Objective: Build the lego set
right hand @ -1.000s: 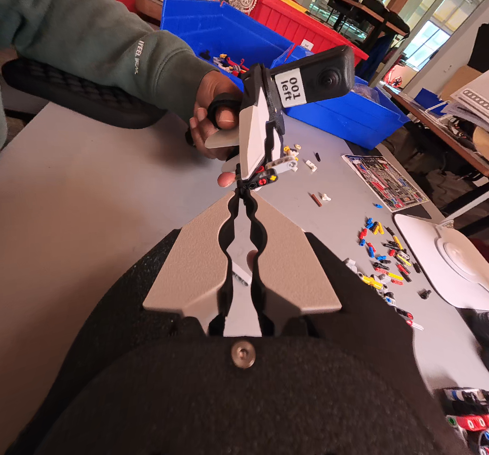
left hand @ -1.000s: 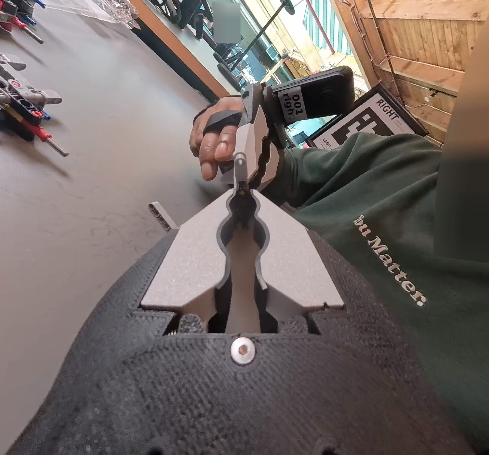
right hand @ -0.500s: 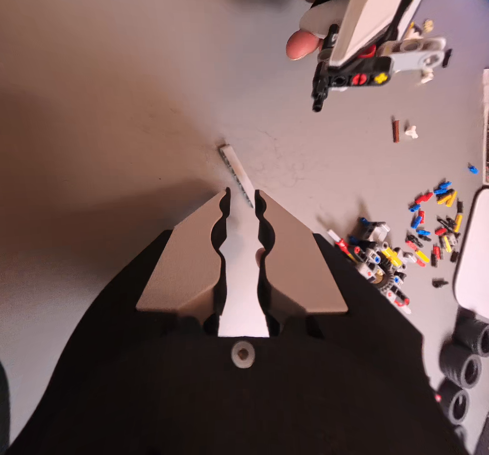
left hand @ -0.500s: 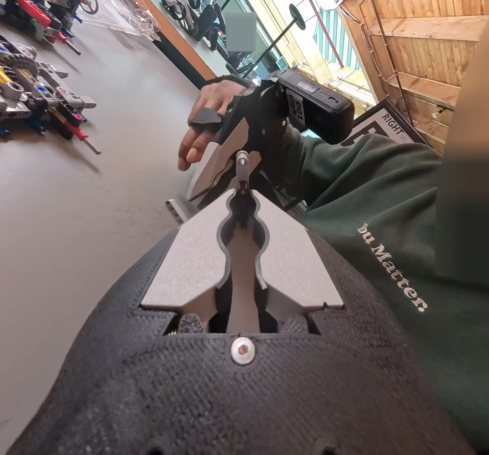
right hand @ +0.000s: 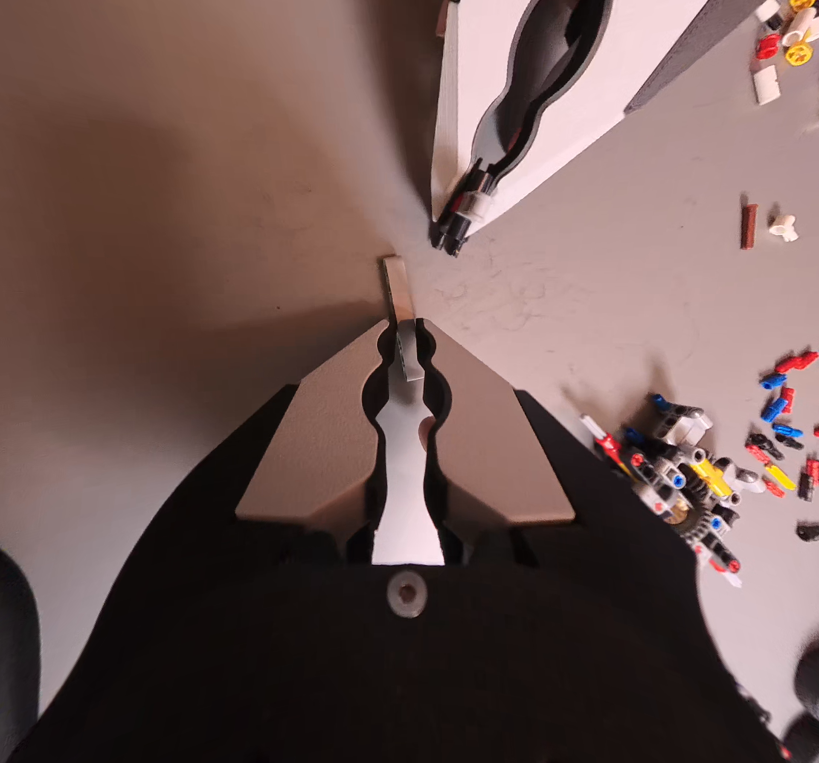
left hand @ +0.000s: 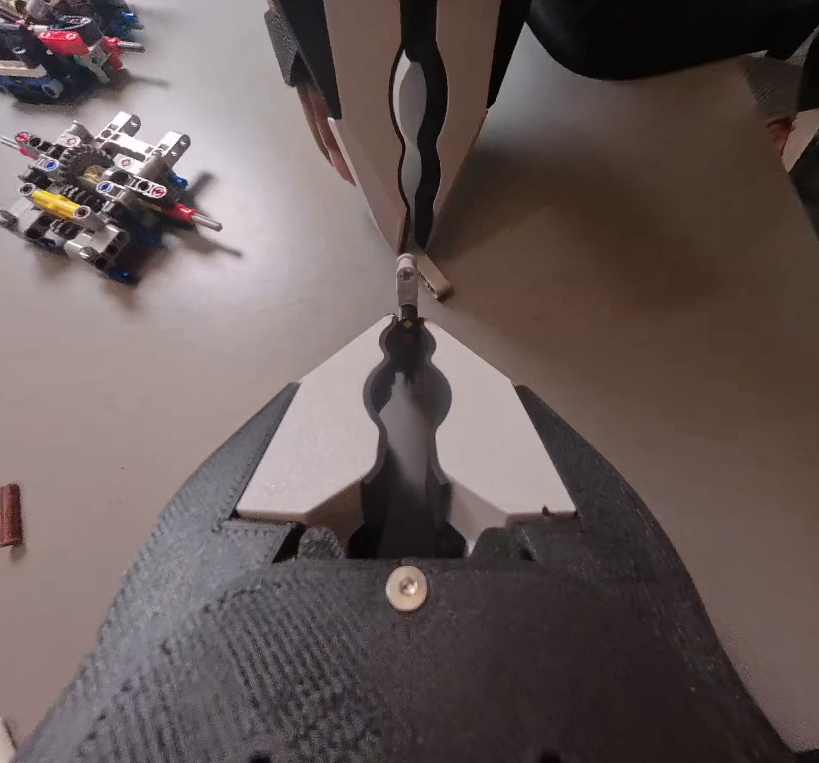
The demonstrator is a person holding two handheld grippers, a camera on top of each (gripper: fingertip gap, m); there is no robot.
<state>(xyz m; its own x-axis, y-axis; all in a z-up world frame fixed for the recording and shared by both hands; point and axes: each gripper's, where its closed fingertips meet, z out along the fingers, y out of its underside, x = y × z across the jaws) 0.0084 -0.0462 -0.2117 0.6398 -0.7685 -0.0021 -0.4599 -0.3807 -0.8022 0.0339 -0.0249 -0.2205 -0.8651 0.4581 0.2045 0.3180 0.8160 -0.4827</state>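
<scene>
Two tools work here, tips nearly meeting over the table [right hand: 177, 165]. My left tool [left hand: 407, 320] is clamped on a small black-and-grey brick piece [left hand: 407, 287] sticking out ahead of its tips. My right tool [right hand: 405, 322], jaws narrow, straddles a pale flat beam [right hand: 399, 287] lying on the table; whether the pads press it, I cannot tell. I'd square the jaws to the beam's long sides.

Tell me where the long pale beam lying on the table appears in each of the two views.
Left wrist view: the pale beam shows only at its end, just above centre, beside the right hand-held gripper.
Right wrist view: centre; the pale beam runs in between this hand-held gripper's fingertips.
Shared landmark: the gear assembly.
</scene>
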